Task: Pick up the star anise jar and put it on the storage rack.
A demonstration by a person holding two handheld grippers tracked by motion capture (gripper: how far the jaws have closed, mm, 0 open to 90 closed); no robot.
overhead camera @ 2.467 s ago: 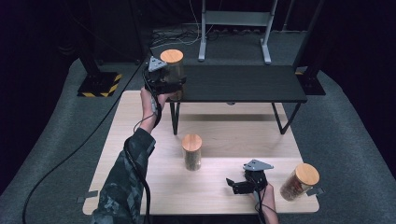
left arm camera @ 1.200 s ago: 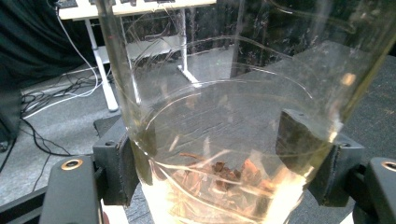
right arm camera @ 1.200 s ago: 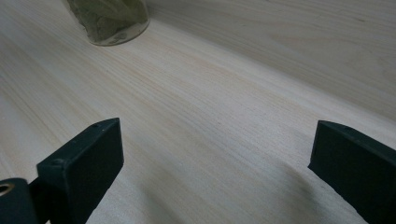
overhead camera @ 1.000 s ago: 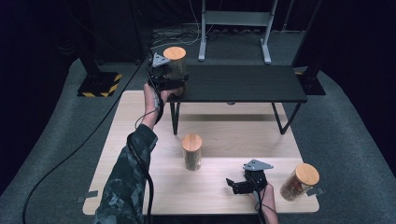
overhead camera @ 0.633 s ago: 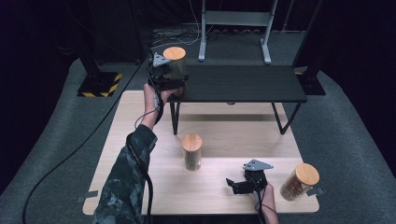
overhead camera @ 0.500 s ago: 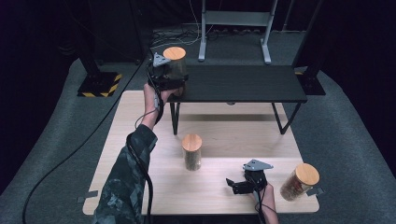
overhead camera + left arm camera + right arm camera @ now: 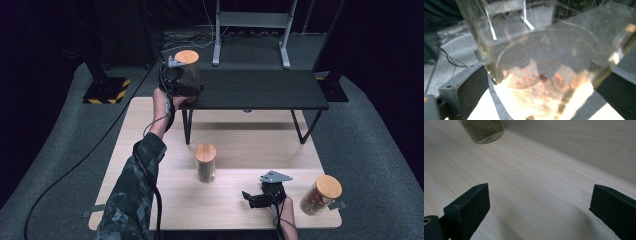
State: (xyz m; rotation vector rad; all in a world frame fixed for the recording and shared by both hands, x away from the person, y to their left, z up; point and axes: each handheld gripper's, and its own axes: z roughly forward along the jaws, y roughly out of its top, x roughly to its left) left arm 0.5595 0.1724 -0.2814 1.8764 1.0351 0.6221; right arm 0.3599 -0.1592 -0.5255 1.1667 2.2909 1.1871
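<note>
Three jars: one (image 7: 187,70) on the black shelf (image 7: 260,89) between my just-spread left tongs (image 7: 192,90), arm outstretched; right tongs (image 7: 254,198) spread, resting on worktop (image 7: 150,150).

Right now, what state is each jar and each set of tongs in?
Jar on the black shelf: upright, cork lid on, standing at the shelf's left end between the left tongs' jaws.
Left tongs: jaws have just been opening, pads apart from the glass.
Middle jar: upright on the wooden table, lidded, untouched.
Right jar: lidded, leaning at the table's right corner.
Right tongs: open, nothing between the jaws, low over the table.
</note>
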